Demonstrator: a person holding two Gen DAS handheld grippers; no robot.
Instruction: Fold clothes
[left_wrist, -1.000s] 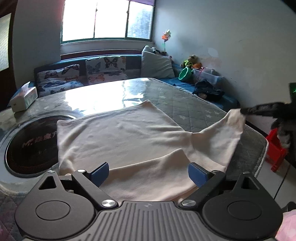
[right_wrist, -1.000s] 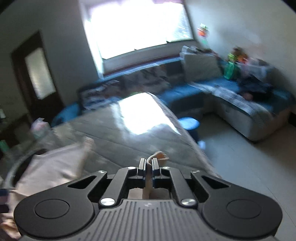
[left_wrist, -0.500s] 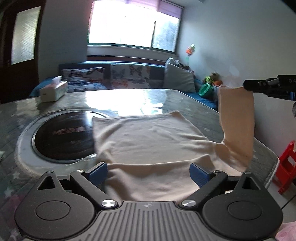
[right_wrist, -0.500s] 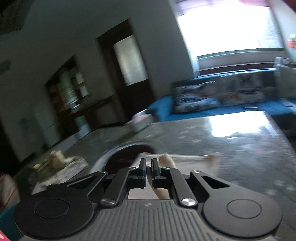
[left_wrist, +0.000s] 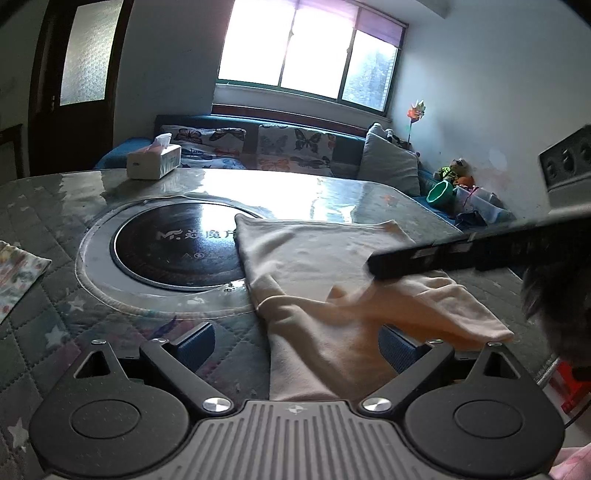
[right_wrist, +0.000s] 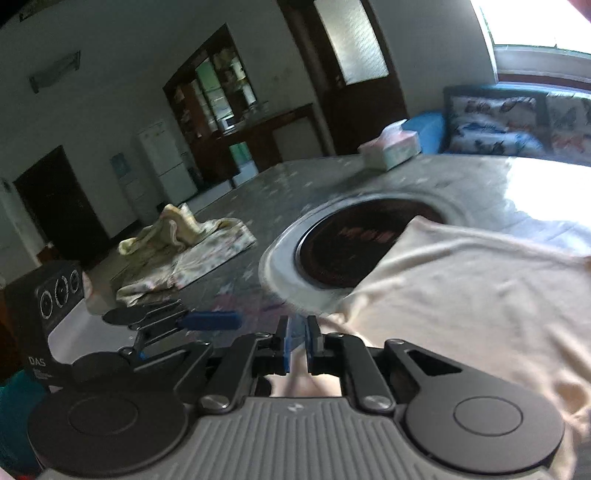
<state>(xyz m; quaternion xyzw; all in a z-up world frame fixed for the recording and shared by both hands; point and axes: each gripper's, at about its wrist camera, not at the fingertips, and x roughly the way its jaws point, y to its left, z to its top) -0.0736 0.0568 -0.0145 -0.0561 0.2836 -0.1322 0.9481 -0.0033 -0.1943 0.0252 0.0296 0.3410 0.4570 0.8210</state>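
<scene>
From the left wrist view, we see our left gripper (left_wrist: 295, 341) low over the near edge of the table (left_wrist: 48, 206), its blue-padded fingers (left_wrist: 194, 341) spread wide apart and clasping nothing. The beige garment (left_wrist: 314, 258) lies flat on the table, its far left corner overlapping the round black cooktop (left_wrist: 173, 251). A second ago the garment's right flap was stretched out past the table edge, and half a second ago it hung lifted high; now it is folded across the body, bunched in a blurred ridge under our right gripper (left_wrist: 373, 267), which reaches in from the right above the cloth. A tissue box (left_wrist: 153, 162) sits at the far side.

From the right wrist view, our right gripper (right_wrist: 297, 345) has its fingers nearly together, a narrow slit between the blue pads; we cannot tell whether cloth is pinched there. Earlier a strip of fabric stood plainly between them. The garment spreads to the right, and the left gripper (right_wrist: 207, 319) shows at left. Crumpled floral cloths (right_wrist: 184, 251) lie farther along the table.
</scene>
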